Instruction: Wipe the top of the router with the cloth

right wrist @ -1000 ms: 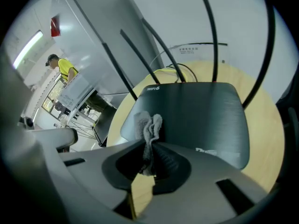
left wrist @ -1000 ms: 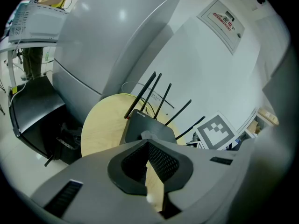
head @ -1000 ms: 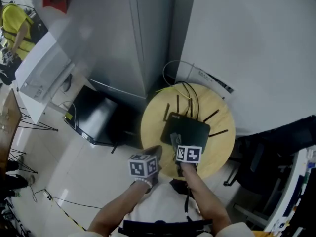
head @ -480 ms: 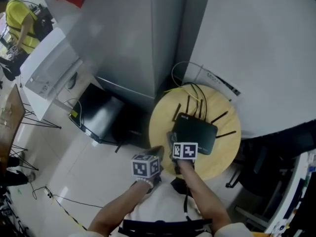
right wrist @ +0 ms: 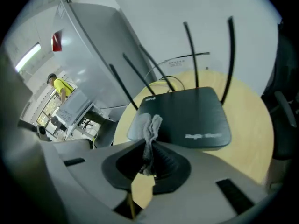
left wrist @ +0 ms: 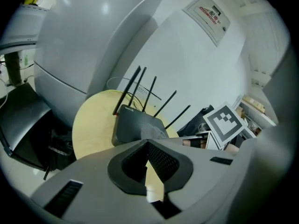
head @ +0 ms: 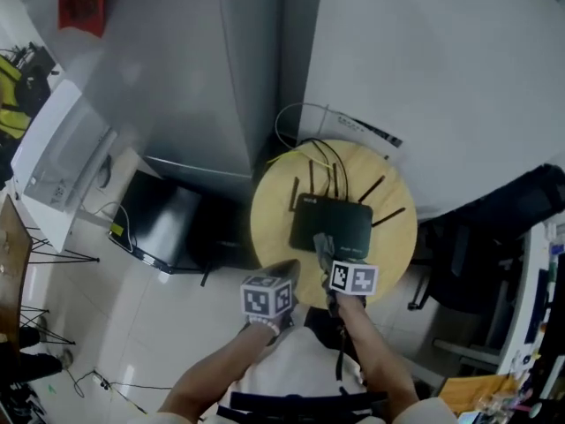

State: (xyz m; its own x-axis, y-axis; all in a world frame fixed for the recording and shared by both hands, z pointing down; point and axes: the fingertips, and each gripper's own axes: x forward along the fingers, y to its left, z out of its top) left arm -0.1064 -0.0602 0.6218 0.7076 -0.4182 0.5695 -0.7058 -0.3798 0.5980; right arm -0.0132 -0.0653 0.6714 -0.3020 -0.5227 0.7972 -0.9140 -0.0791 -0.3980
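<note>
The right tool [right wrist: 150, 146] pinches the grey cloth [right wrist: 150, 125], whose free end seems to rest on the black router [right wrist: 196, 111] just ahead. The best stroke presses lightly and sweeps forward across the top. The left tool [left wrist: 147, 146], pressed together and empty, hovers over the round bench [left wrist: 93, 125].

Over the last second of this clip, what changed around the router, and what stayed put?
The right gripper, jaws shut on the cloth, swept across the near part of the router top, first toward its left corner and then back to the right. Nothing was picked up or let go. The left gripper stayed at the round table near edge, jaws shut and empty. The router looks unmoved.
</note>
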